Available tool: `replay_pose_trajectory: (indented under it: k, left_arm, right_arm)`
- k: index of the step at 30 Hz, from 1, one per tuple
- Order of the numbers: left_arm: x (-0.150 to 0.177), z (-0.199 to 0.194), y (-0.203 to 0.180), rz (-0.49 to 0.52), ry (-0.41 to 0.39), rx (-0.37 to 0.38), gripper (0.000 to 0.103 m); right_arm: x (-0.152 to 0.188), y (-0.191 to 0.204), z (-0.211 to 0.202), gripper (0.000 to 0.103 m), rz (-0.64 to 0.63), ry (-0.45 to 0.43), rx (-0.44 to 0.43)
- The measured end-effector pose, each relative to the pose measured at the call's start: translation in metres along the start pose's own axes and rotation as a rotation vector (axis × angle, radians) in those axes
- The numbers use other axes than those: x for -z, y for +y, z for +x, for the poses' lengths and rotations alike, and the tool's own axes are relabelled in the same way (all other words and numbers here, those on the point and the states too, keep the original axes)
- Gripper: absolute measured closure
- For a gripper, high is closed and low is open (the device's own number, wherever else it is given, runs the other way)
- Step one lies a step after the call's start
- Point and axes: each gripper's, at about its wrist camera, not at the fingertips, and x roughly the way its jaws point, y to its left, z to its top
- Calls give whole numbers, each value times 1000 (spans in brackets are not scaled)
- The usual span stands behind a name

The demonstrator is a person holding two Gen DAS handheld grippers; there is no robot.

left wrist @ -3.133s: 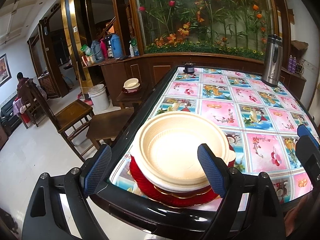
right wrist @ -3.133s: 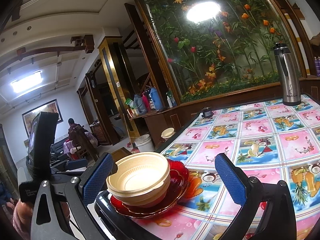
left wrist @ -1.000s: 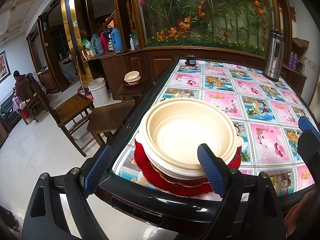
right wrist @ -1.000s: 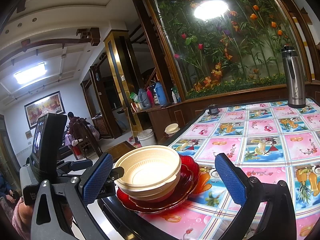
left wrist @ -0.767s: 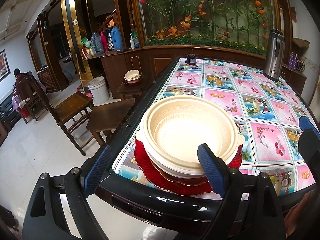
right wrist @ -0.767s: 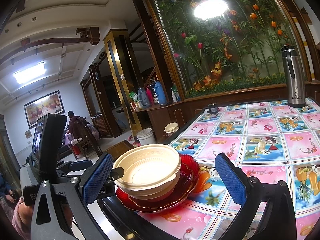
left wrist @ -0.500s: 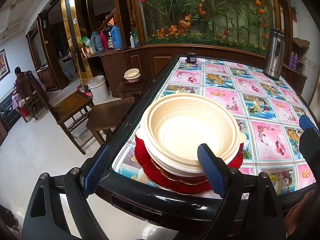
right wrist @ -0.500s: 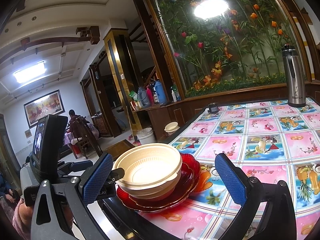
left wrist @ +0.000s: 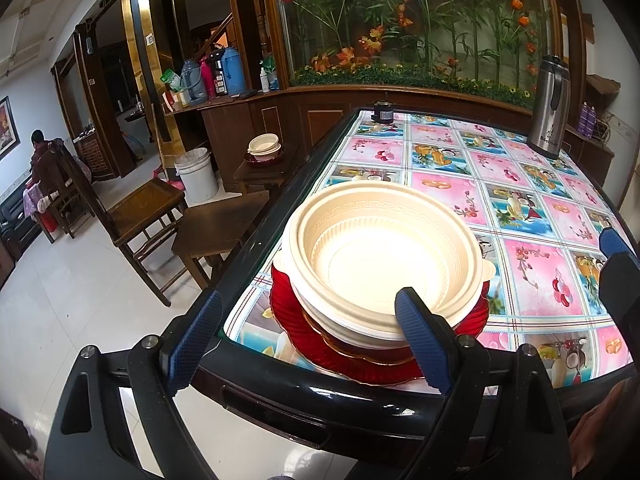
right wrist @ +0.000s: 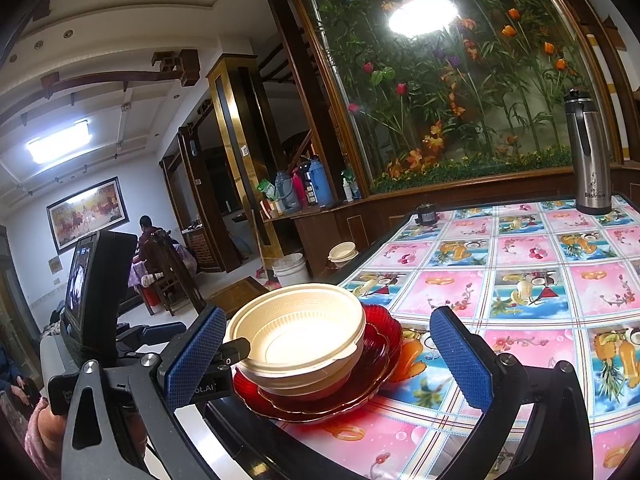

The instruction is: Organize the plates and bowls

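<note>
Left tool (left wrist: 308,338) open wide, blue pads apart, nothing between them; it sits at the near edge of the surface (left wrist: 532,216), one pad in front of the stack's near rim, not touching as far as I can tell. Right tool (right wrist: 326,354) also open, empty, pads either side of the stack in view but short of it. Cream bowls (left wrist: 386,256) nested, at least two, exact count unclear from here. They sit on red glass plates (left wrist: 356,360), scalloped rims, stacked near the surface's front-left corner. Surface covered in pink and blue fruit-pattern cloth. Steel thermos (left wrist: 550,108) upright at far right corner, well apart. Small dark jar (left wrist: 383,111) at far edge. Second bowl stack (left wrist: 264,147) on a side stool beyond the surface. White bucket (left wrist: 197,176) on floor, wooden chairs (left wrist: 140,216) beside. Person seated (left wrist: 38,156) far left.
</note>
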Motion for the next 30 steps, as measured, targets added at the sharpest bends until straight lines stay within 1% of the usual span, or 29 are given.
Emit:
replay_pose_trajectory:
  k: [23,30]
  left_arm:
    - [1,0,5,-10,5,-3,14]
    - [3,-3,15,-21,4,-4,14]
  right_arm:
    - [3,7,1,0,-20,0,-8]
    - [1,14,-1,0,-39,3,-15]
